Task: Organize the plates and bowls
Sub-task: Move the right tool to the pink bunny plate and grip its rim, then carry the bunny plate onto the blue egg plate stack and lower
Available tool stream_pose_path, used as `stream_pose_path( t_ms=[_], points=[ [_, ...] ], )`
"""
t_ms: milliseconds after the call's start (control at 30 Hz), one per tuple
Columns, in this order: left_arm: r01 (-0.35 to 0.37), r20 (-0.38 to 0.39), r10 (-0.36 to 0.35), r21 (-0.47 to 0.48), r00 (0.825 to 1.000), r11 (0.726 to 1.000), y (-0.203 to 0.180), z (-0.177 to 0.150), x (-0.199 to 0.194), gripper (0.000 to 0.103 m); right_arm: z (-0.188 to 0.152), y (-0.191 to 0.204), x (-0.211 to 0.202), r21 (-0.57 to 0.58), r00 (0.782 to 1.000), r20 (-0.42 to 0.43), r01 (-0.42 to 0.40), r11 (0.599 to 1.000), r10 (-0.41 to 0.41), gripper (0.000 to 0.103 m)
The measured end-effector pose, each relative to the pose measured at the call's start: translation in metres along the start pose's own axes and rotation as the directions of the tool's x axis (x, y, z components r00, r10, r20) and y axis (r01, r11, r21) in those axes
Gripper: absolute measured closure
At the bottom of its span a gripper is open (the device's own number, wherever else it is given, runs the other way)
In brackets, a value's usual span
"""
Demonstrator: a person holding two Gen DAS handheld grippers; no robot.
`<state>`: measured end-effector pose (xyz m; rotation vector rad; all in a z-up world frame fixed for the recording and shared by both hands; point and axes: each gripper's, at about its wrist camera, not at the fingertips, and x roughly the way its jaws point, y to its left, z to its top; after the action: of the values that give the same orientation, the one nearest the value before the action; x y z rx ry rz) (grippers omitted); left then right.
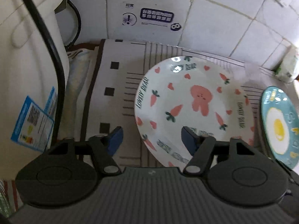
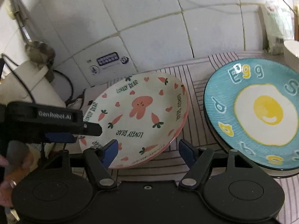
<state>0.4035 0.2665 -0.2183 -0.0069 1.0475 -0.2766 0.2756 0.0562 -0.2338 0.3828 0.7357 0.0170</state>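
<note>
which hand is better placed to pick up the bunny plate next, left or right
Left, probably. The left gripper is open with the near rim of the bunny plate already between its fingers. The right gripper, also open, sits over the gap between that plate and the egg plate.

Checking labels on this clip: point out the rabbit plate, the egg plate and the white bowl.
rabbit plate (image 2: 139, 110), right wrist view, on the pink rabbit at its centre.
egg plate (image 2: 268, 112), right wrist view, on the yellow yolk.
white bowl (image 2: 292, 49), right wrist view, on its outer wall at the frame edge.
</note>
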Motion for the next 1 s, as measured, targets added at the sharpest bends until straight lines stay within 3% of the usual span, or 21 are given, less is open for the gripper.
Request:
stream_pose_path(
  t_ms=[67,200,400,467,533,600,667,867,1000],
  points=[
    [-0.001,-0.015,0.001,-0.001,1.000,1.000,0.003,0.004,0.007,0.054,0.002,0.000,0.003,0.012,1.000,0.001,0.006,1.000,-0.006,0.030],
    [-0.008,-0.040,0.007,-0.020,0.999,1.000,0.010,0.010,0.017,0.067,0.005,-0.002,0.010,0.029,1.000,0.006,0.019,0.999,-0.019,0.031],
    [0.027,-0.023,-0.030,-0.116,0.999,0.993,0.021,0.021,0.029,0.074,-0.007,0.003,0.022,0.024,0.996,0.073,0.048,0.999,-0.049,0.032],
    [0.036,-0.025,-0.040,-0.115,0.999,0.993,0.019,0.026,0.031,0.081,-0.011,0.004,0.024,0.016,0.993,0.098,0.060,0.998,-0.062,0.032],
    [0.040,-0.028,-0.044,-0.122,0.999,0.992,0.019,0.027,0.033,0.081,-0.011,0.004,0.024,0.034,0.992,0.108,0.062,0.997,-0.065,0.032],
    [0.044,-0.026,-0.047,-0.104,0.999,0.994,0.018,0.027,0.033,0.081,-0.010,0.002,0.025,0.059,0.991,0.106,0.075,0.995,-0.081,0.038],
    [0.051,-0.031,-0.054,-0.103,0.998,0.993,0.019,0.026,0.033,0.081,-0.007,-0.001,0.022,0.094,0.984,0.083,0.152,0.984,-0.160,0.074],
    [0.028,-0.066,-0.034,-0.096,0.997,0.995,0.018,0.032,0.030,0.082,0.002,0.001,0.015,0.049,0.990,0.028,0.137,0.989,-0.138,0.076],
    [0.123,-0.041,-0.131,-0.157,0.991,0.980,0.029,0.033,0.020,0.082,0.014,0.000,0.008,0.019,0.993,0.011,0.120,0.993,-0.120,0.076]
  ],
)
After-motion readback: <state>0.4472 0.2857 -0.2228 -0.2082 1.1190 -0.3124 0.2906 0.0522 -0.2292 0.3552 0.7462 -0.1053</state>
